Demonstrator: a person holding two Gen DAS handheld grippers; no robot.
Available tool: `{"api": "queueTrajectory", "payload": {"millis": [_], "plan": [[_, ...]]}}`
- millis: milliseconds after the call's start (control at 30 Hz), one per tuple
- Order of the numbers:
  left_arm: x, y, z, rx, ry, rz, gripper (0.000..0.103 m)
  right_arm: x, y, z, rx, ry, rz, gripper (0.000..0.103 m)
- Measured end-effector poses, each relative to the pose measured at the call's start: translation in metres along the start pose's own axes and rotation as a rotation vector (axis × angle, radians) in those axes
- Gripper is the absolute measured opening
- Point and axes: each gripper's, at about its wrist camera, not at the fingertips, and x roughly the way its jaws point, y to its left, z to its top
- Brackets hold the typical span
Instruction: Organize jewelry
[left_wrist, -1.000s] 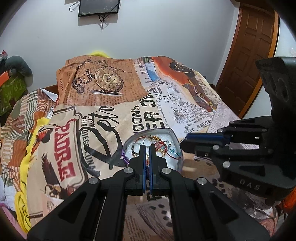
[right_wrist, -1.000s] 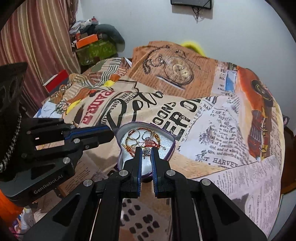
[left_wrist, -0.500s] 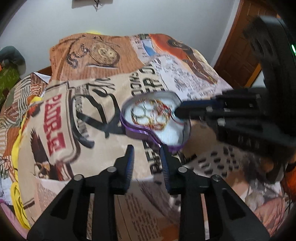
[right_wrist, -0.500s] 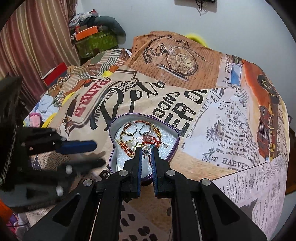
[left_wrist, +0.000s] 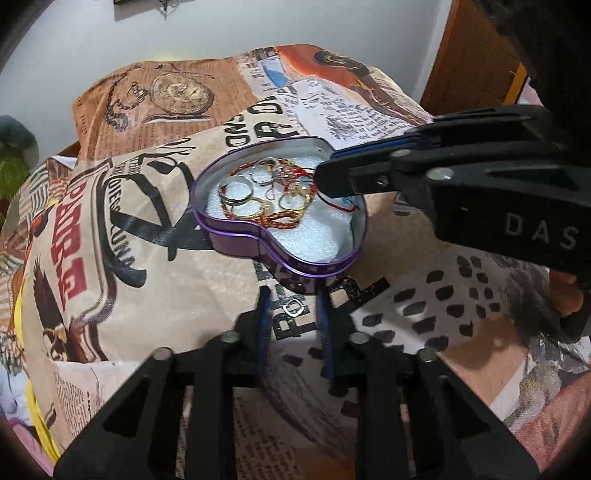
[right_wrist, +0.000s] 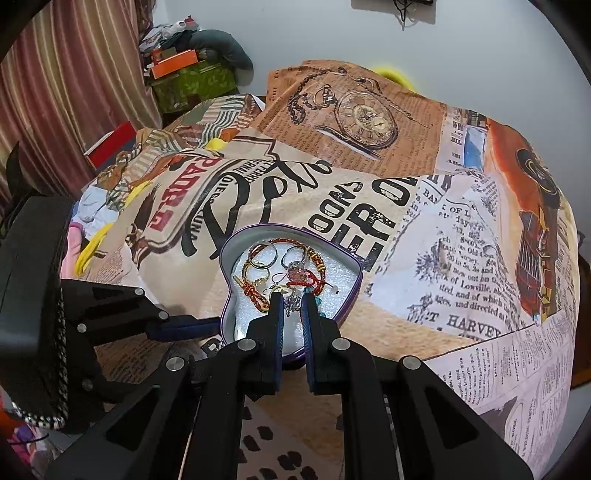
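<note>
**Two grippers at the heart-shaped jewelry tin**

A purple heart-shaped tin (left_wrist: 236, 229) lies open on a bedspread (left_wrist: 122, 206) printed with newspaper text and a pocket watch. The tin has a white foam lining. On this lining, in the wider part of the heart, lies a small heap of jewelry (right_wrist: 280, 273): gold and silver rings, a red braided bracelet and a thin chain.

The left gripper (left_wrist: 291, 310) is low over the bedspread, just before the pointed end of the tin. Its jaws are closing, with a gap between them; only the printed cloth shows in this gap, and the pads press on nothing.

The right gripper (right_wrist: 292, 299) reaches into the tin from the other side. Its fingers are pressed nearly together, and their tips sit in the heap, where a small silver piece (right_wrist: 293, 303) shows between them. Whether they really pinch this piece cannot be told.
</note>
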Motion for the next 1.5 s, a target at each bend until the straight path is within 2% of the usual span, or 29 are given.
{"api": "queueTrajectory", "payload": {"millis": [33,200,367,500,767,933,1067,1267,1367,1500], "plan": [[0.001,-0.001,0.001,0.007,0.001,0.002,0.009,0.0,0.0,0.0,0.0,0.0,0.001,0.009],[-0.001,-0.001,0.001,0.015,-0.002,0.009,0.009,0.002,0.001,0.0,-0.004,0.007,0.003,0.009],[-0.011,0.007,-0.004,-0.02,-0.016,0.031,0.009,0.003,0.001,0.0,-0.003,0.016,0.016,0.009],[-0.026,0.019,-0.001,-0.069,-0.057,0.024,0.009,0.007,0.003,0.0,-0.012,0.033,0.022,0.009],[-0.051,0.026,0.031,-0.1,-0.155,-0.003,0.009,0.006,0.001,0.002,0.006,0.069,0.037,0.01],[-0.044,0.016,0.037,-0.09,-0.149,-0.028,0.009,-0.008,-0.007,0.003,0.034,0.043,0.037,0.014],[-0.035,0.007,0.037,-0.079,-0.122,-0.048,0.009,-0.023,-0.011,0.002,0.037,0.008,0.005,0.015],[-0.032,-0.004,0.039,-0.055,-0.113,-0.011,0.009,-0.04,-0.013,0.0,0.042,-0.022,-0.015,0.015],[-0.04,-0.004,0.04,-0.067,-0.118,-0.008,0.011,-0.047,-0.011,-0.001,0.044,-0.036,-0.023,0.015],[-0.063,-0.003,0.041,-0.087,-0.152,-0.003,0.031,-0.062,-0.006,-0.001,0.045,-0.064,-0.035,0.015]]}}
